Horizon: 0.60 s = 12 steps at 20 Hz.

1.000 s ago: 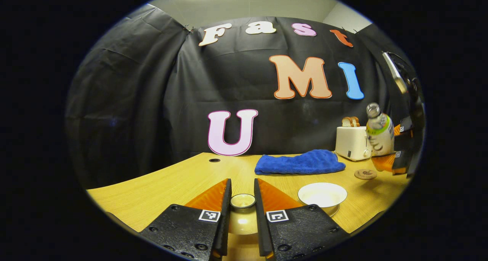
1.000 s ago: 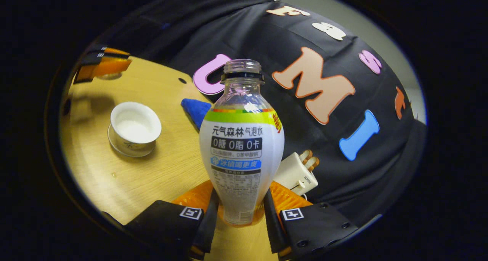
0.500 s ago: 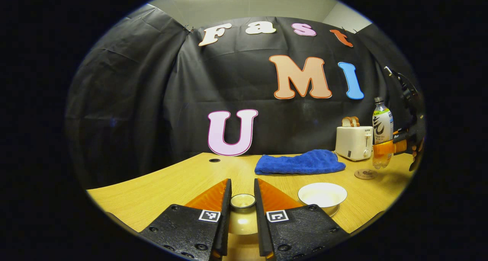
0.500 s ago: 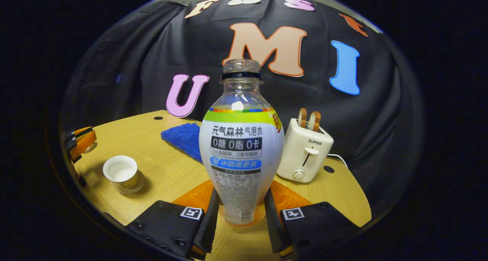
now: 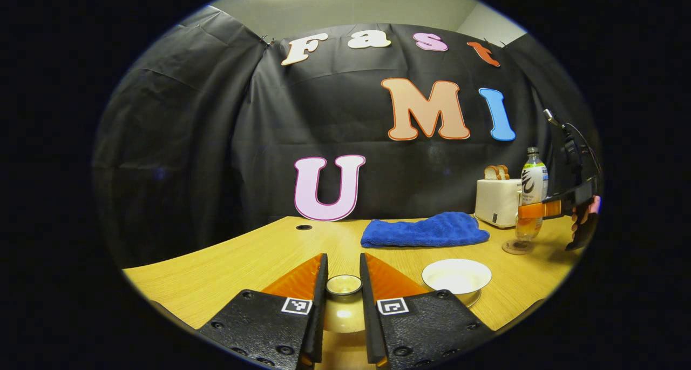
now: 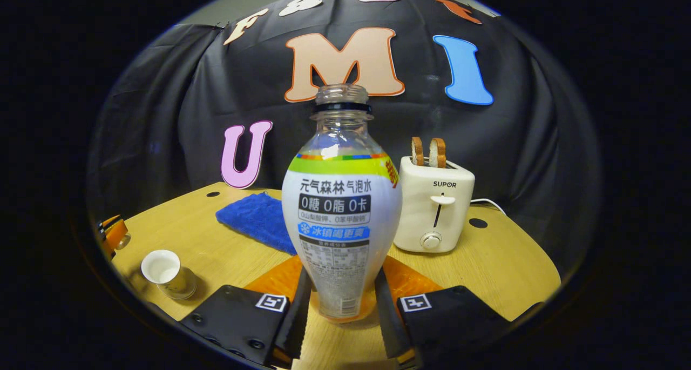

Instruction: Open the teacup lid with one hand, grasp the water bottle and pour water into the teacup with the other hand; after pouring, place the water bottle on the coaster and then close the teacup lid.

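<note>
Water bottle, tilted a second ago, is now upright and down on the coaster, right gripper still pinching it, left gripper pinching the lid beside the open teacup; release next, then close lid.

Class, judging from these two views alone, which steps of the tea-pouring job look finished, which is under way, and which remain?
Done: the teacup stands open; the left gripper holds its lid. Under way: the right gripper sets the upright water bottle on the coaster. Left: releasing the bottle and closing the teacup.
</note>
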Available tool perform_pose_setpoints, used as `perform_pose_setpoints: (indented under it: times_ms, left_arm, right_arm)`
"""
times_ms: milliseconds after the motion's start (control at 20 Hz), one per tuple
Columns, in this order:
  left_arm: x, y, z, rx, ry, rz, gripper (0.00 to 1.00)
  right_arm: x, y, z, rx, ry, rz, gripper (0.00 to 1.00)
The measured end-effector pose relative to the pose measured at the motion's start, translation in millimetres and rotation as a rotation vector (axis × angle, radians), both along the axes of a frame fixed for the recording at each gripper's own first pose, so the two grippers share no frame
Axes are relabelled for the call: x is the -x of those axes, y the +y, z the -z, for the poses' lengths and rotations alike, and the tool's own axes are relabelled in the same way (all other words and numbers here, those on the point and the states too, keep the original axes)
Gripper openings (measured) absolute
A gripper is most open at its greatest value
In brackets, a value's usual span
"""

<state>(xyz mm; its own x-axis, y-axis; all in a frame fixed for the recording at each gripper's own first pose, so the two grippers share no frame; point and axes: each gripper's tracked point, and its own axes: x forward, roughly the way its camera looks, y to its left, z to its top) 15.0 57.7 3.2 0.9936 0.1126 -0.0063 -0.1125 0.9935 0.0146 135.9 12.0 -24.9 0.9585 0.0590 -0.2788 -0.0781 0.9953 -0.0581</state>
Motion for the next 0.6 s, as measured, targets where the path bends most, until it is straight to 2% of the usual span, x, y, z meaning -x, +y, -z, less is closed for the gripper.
perform_pose_setpoints:
  times_ms: [300, 400, 600]
  left_arm:
    - [-1, 0, 0, 0.000, 0.000, 0.000, 0.29]
    - [0, -1, -1, 0.000, 0.000, 0.000, 0.29]
    - [-1, 0, -1, 0.000, 0.000, 0.000, 0.29]
  right_arm:
    - [-5, -2, 16, 0.023, 0.018, 0.011, 0.58]
    - [-4, -4, 18, 0.051, 0.013, 0.018, 0.63]
    - [-7, -5, 22, 0.044, 0.018, 0.021, 0.63]
